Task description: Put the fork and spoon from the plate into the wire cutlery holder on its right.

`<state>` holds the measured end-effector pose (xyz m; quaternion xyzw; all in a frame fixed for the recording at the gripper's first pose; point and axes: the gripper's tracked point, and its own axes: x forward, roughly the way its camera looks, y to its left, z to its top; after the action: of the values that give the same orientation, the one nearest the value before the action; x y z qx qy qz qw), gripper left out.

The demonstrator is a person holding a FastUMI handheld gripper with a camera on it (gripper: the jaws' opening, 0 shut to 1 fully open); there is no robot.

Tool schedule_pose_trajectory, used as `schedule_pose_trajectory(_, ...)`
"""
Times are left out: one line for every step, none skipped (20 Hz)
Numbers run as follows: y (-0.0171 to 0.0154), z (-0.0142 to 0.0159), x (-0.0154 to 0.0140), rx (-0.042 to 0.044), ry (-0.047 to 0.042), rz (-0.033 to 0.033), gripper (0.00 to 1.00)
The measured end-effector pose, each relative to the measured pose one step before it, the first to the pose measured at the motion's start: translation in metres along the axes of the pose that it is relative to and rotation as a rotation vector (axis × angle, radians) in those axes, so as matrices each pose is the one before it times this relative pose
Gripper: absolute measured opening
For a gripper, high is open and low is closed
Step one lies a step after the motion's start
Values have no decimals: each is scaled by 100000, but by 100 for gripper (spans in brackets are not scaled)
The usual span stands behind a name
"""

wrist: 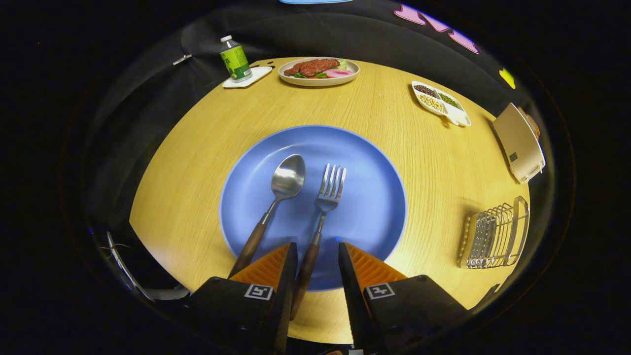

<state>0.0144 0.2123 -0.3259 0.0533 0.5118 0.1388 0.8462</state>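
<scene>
Wooden fork handle (305, 268) lies between the spread tool (318, 254) fingers, unpinched, lined up for grasping off the blue plate (374, 162).

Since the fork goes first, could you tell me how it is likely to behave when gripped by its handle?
The fork looks rigid, with a metal head. Its handle, between the open gripper's fingers, looks slim and rounded, so it may twist or slip. Lying flat on the blue plate, it may slide when nudged.

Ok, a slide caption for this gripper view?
Open gripper straddles the fork handle on the blue plate, spoon alongside, wire holder right.
</scene>
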Motion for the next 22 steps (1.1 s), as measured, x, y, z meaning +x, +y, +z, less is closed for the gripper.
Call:
schedule_pose_trajectory(-106,-75,265,605,1826,-1483,53)
schedule_pose_trajectory(-439,467,280,880,-1450,-2916,40)
schedule_pose_trajectory(-318,-27,-161,890,1229,-1004,28)
schedule_pose_trajectory(204,-29,78,1023,-73,1749,15)
schedule_pose_trajectory(85,66,97,517,474,760,13)
schedule_pose_trajectory(70,192,-250,113,-759,911,11)
schedule_pose_trajectory(64,392,-261,-116,-1745,769,11)
schedule_pose_trajectory(49,268,-412,35,-1768,1258,10)
schedule_pose_trajectory(-49,277,-450,274,-1518,877,11)
schedule_pose_trajectory(-142,322,-652,236,-1743,994,10)
schedule_pose_trajectory(-126,524,-569,439,-1884,1019,11)
schedule_pose_trajectory(-128,442,-519,470,-1746,1241,10)
schedule_pose_trajectory(-182,427,-564,325,-850,1326,10)
schedule_pose_trajectory(-90,418,-752,521,-1157,1339,10)
schedule_pose_trajectory(-219,701,-977,378,-2214,1035,10)
schedule_pose_trajectory(-413,811,-1167,-363,-2357,817,10)
schedule_pose_trajectory(-577,561,-1269,-887,-1444,739,10)
schedule_pose_trajectory(-602,438,-1417,-646,-1620,785,10)
schedule_pose_trajectory(-731,423,-1398,-654,-962,807,10)
schedule_pose_trajectory(-1054,470,-1381,-549,-1485,-275,10)
schedule_pose_trajectory(-1218,485,-1323,-400,-1520,-542,10)
schedule_pose_trajectory(-1210,151,-1229,-129,-346,-407,10)
